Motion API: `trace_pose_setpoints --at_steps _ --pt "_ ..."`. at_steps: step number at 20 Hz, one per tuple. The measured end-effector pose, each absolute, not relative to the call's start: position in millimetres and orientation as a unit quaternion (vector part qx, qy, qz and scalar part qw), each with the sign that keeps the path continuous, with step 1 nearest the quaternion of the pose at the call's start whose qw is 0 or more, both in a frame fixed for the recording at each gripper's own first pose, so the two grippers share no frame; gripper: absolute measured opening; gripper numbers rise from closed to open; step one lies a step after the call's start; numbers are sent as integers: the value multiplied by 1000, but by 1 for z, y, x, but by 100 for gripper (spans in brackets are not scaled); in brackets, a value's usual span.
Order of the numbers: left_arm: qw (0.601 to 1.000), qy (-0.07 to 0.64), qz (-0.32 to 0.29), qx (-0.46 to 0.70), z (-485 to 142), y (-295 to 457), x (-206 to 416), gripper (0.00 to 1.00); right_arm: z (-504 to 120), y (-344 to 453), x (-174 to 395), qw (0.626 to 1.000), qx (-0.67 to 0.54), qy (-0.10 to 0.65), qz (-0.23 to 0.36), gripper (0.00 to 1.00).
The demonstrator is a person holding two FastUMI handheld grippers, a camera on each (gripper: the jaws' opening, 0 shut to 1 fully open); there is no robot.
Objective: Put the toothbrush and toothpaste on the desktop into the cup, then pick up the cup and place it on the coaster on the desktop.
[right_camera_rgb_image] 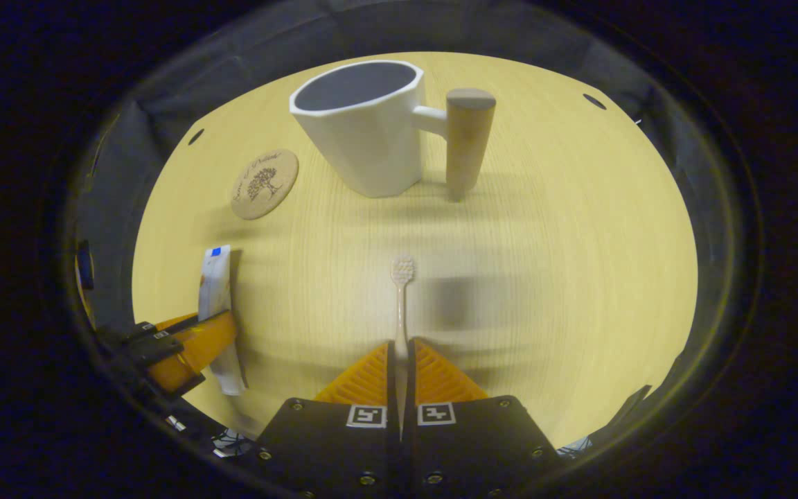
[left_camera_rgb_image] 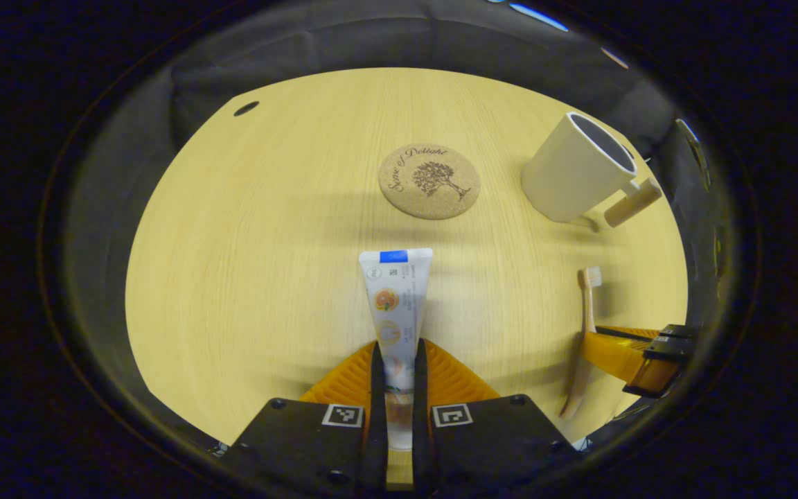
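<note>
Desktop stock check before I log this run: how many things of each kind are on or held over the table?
Toothpaste tube: 1, held in the left tongs
Toothbrush: 1, held in the right tongs
Cup: 1
Coaster: 1
Total: 4

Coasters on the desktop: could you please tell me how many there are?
1. The cork coaster lies flat on the wooden desktop, bare, beside the white cup and beyond the toothpaste tube.

Pale wood-grain desktop [left_camera_rgb_image: 267,229] with small dark holes near its corners; dark, seemingly cloth wall [right_camera_rgb_image: 246,52] behind.
</note>
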State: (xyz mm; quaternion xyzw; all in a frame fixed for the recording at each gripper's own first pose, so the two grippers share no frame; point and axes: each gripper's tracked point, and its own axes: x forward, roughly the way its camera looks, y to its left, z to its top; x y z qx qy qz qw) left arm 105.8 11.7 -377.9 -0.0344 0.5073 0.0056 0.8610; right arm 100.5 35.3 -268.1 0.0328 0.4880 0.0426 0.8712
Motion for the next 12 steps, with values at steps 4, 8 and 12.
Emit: trace_pose_setpoints --at_steps 4,8,12 --pt "862 505 10 -41 -375 15 102 22 -247 37 97 882 52 465 53 2" --pt "867 497 13 -39 -367 18 101 22 -211 34 91 897 68 432 63 2" --pt "868 495 15 -41 -363 21 98 22 -172 33 101 911 90 396 68 2"
